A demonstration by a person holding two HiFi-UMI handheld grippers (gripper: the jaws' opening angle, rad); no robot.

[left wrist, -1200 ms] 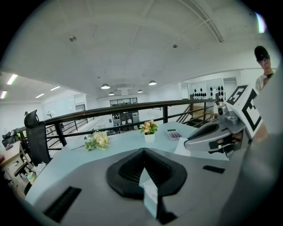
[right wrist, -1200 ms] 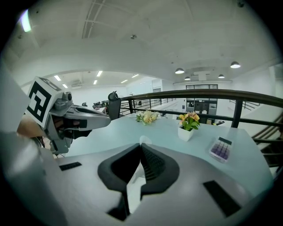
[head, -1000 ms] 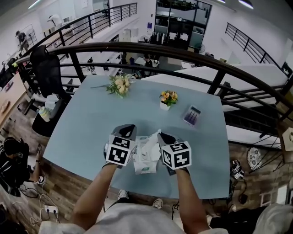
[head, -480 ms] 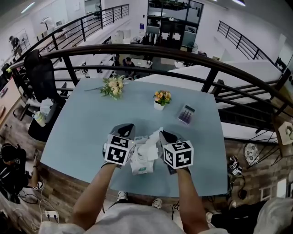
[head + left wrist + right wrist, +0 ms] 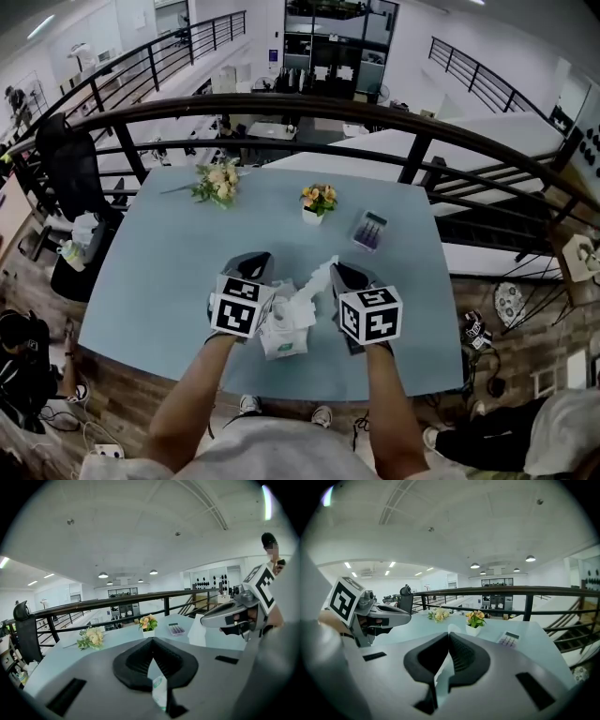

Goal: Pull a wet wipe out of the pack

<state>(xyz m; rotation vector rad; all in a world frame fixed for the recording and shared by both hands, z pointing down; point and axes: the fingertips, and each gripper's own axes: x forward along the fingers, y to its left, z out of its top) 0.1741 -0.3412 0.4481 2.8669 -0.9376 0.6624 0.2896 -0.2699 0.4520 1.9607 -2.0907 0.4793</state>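
My left hand-held gripper (image 5: 152, 660) is clamped shut on an edge of the wet-wipe pack (image 5: 284, 341), with a white-and-green strip of it pinched between the jaws. My right hand-held gripper (image 5: 448, 641) is closed tight on a white wet wipe (image 5: 316, 282) that stretches up out of the pack. The pack hangs between the two, over the near part of the pale blue desk (image 5: 169, 253). A small potted flower (image 5: 318, 201) stands farther back.

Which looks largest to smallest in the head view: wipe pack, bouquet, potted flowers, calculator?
1. wipe pack, though it is nearest the camera
2. bouquet
3. potted flowers and calculator: about alike, not ranked
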